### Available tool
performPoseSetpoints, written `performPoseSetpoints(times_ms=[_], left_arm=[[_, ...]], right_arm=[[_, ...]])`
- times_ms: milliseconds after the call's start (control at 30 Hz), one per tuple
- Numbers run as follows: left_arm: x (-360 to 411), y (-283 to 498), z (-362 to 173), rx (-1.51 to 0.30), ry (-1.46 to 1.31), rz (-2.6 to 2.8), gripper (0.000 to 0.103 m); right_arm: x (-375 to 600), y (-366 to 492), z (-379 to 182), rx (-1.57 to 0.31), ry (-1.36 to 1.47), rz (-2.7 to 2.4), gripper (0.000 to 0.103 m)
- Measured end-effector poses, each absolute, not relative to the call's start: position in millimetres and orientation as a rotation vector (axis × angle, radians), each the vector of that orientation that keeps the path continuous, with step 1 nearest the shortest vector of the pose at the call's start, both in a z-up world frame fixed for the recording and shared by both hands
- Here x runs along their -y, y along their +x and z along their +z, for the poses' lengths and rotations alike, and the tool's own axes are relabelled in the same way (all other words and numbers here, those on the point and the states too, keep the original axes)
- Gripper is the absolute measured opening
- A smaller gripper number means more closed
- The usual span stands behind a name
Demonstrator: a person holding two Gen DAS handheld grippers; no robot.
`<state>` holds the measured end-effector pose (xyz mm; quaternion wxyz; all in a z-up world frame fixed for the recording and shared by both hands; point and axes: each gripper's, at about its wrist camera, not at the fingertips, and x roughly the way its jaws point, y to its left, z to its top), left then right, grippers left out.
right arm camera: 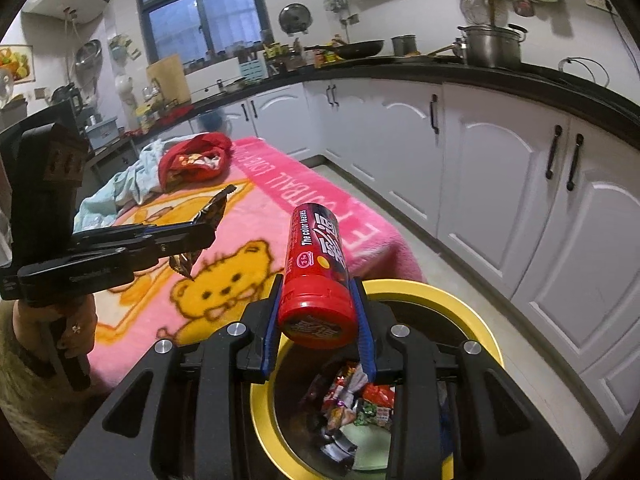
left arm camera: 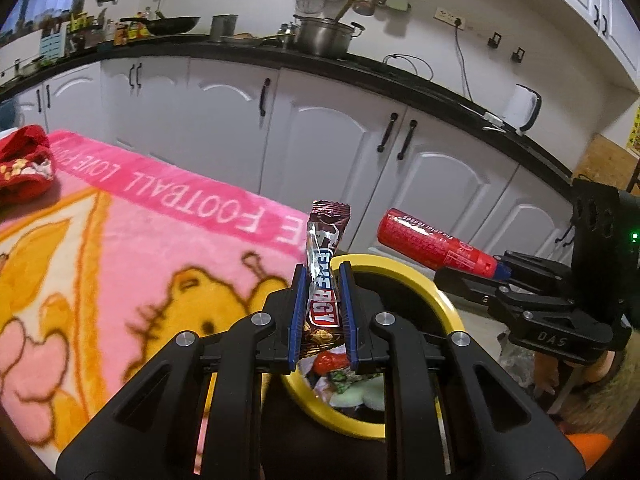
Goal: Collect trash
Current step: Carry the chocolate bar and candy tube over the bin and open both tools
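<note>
A kitchen with white cabinets point(left arm camera: 332, 136) and a dark worktop point(left arm camera: 400, 68) forms the background; in front lies a pink blanket point(left arm camera: 120, 240) with a bear pattern, and beside its corner stands a yellow-rimmed bin point(right arm camera: 460, 300) that already holds wrappers.

The left gripper point(left arm camera: 323, 280) is clamped on a brown snack wrapper point(left arm camera: 322, 264), whose long axis runs upright between the blue pads, its free end pointing to 12 o'clock. In the left wrist view the bin's rim point(left arm camera: 440, 300) curves from directly behind the jaws round to 4 o'clock, so the opening sits just below and slightly right of this gripper.

The right gripper point(right arm camera: 318, 308) is closed on a red cylindrical tube point(right arm camera: 316, 276), held near its capped end, the long axis leaning up toward 12 o'clock. From the right wrist view the bin's mouth lies at 5 o'clock, straight under the jaws.

Both hands appear to be over or at the rim; I judge the right one the more centred, so the tube could drop first.

How far the wrapper's lower end clears the rim is hard to say, since the gripper bodies cover the near side of the bin. The person's hand point(right arm camera: 76, 328) is only partly seen, and the bin's depth cannot be made out.
</note>
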<state>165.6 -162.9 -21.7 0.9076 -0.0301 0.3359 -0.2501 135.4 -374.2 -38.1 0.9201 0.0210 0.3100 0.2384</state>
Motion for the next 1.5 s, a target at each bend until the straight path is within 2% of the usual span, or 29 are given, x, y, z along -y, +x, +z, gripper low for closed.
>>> performPoseSetpoints(times_ms=[533, 1233, 1300, 1367, 1500], left_arm=[[209, 166, -38, -0.713, -0.040, -0.588, 0.011], [237, 180, -80, -0.829, -0.029, -0.615, 0.012], [238, 182, -82, -0.837, -0.031, -0.612, 0.016], [238, 183, -83, -0.842, -0.030, -0.606, 0.034], [237, 184, -87, -0.853, -0.022, -0.594, 0.047]], right_arm=[[413, 122, -57, -0.676, 0.059, 0.387, 0.030], [425, 134, -113, -0.821, 0.078, 0.319, 0.031], [425, 137, -115, -0.828, 0.077, 0.308, 0.031], [426, 138, -117, -0.832, 0.083, 0.297, 0.034], [430, 138, -117, -0.828, 0.092, 0.283, 0.042]])
